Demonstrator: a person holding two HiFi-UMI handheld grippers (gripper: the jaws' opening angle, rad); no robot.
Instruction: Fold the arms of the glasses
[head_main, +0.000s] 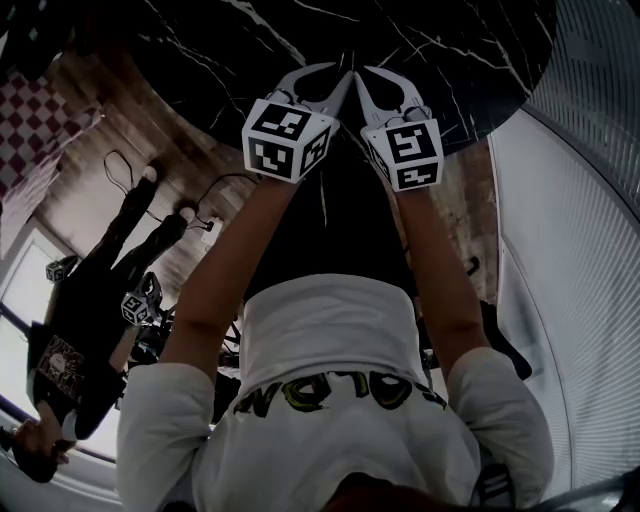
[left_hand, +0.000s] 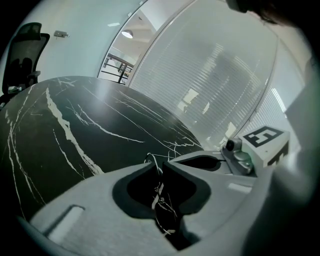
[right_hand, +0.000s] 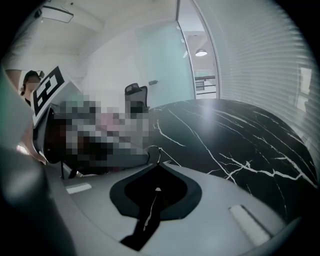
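Left tongs (left_hand: 162, 162) and right tongs (right_hand: 158, 163), tips almost meeting over the black veined worktop (left_hand: 60, 130), are each pinched together on the thin wire glasses (left_hand: 157, 191) between them.

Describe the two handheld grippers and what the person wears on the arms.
Both the left gripper and right gripper are pale grey, with curved jaws tapering to points around a dark hollow. Each carries a white cube printed with black square markers. The person wears a white short-sleeved T-shirt; the sleeves end above the elbows.
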